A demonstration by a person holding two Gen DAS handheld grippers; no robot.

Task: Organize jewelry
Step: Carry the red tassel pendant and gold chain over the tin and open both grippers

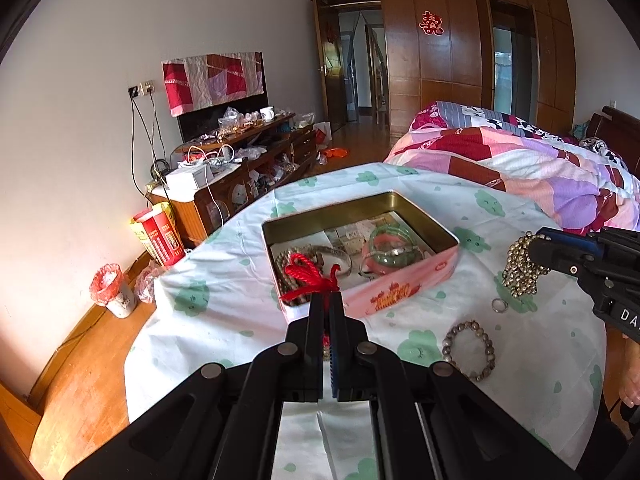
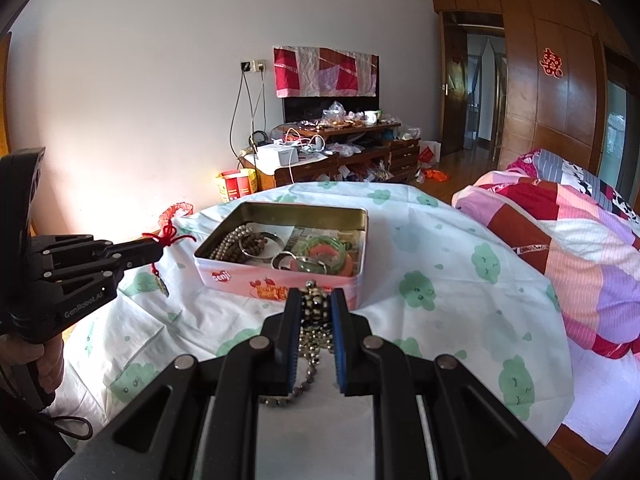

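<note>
Closest to me, my left tongs (image 1: 326, 300) are clamped on a red cord (image 1: 310, 274), its knot sticking out past the tips just over the near corner of the tin (image 1: 400, 292). From the other side I can see a small pendant (image 2: 162, 285) hanging from that cord below the tongs. My right tongs (image 2: 316, 300) pinch a bead chain (image 2: 314, 308), which sags in loops between the fingers and down toward the cloth (image 2: 440, 248).

That cloth is white with green prints and covers the table. On it the pink tin stands open, holding bangles, a green bracelet (image 1: 390, 240) and strings of brown beads (image 2: 252, 246). Right of the tin, on the cloth, lie a small ring (image 1: 500, 305) and, nearer me, a bead bracelet (image 1: 469, 350), apart from each other.

Behind the table a bed (image 1: 520, 160) with a pink, red and purple quilt runs along the right. A wooden cabinet (image 2: 340, 152) stands against the white wall, heaped with bags, cables and a mug, with a patterned cloth draped over the screen above it. Near the wall on the wood floor stand a bin (image 1: 112, 290) with a red liner and a red and yellow bag (image 1: 156, 236). Brown wardrobes (image 1: 440, 60) with a red paper cutting fill the far wall, beside an open doorway.
</note>
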